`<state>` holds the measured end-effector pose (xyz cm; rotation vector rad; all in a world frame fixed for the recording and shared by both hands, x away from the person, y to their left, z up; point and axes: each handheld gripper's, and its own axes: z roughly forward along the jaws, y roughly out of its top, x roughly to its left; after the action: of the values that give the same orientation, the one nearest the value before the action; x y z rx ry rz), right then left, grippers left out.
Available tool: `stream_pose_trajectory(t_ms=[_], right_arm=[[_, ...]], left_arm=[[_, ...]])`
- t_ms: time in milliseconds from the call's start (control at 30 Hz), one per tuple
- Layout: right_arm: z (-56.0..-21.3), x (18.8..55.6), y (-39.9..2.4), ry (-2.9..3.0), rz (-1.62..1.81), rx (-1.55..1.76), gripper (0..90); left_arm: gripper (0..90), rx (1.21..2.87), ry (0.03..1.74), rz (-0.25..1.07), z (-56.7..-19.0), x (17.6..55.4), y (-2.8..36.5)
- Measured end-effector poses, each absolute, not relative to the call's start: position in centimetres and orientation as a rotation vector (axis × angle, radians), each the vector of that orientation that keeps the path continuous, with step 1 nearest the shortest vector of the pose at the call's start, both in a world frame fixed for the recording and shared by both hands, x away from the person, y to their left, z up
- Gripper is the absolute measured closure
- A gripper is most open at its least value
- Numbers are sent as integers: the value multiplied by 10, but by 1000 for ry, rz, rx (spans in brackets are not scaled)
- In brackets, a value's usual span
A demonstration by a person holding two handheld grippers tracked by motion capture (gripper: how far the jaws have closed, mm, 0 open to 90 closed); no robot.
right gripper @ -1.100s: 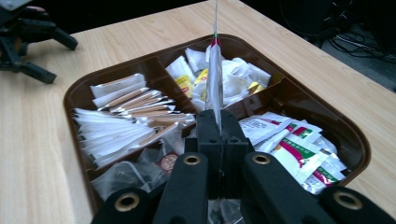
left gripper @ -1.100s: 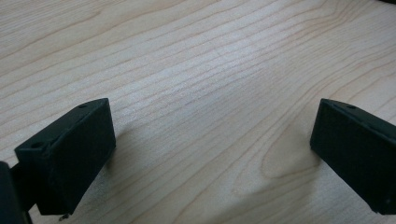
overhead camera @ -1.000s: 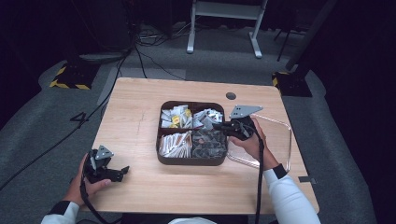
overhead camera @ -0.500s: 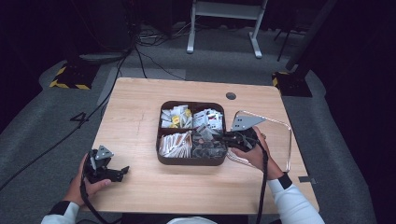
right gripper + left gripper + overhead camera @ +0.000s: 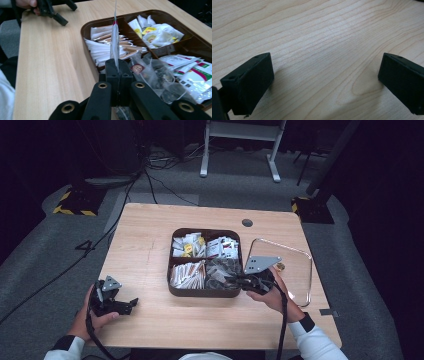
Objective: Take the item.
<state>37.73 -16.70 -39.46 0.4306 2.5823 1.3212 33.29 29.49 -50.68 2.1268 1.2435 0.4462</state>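
High view: overhead from the person's side, facing forward and down over the whole counter (image 5: 150, 245). Left gripper view: close above bare counter wood. Right gripper view: low, near, facing the compartment tray (image 5: 100, 23), shared with the high view.

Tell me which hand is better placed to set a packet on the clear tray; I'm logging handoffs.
Right. The right tool is shut on a thin packet beside the clear tray. The left tool rests open and empty at the table's far corner.
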Motion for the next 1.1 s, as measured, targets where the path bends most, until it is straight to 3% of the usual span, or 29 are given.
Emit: stream_pose_trajectory(t_ms=[1100], right_arm=[[-442, 327, -145, 2817, 1214, 308, 900]], left_arm=[[5, 2127, 1246, 448, -507, 332, 296]])
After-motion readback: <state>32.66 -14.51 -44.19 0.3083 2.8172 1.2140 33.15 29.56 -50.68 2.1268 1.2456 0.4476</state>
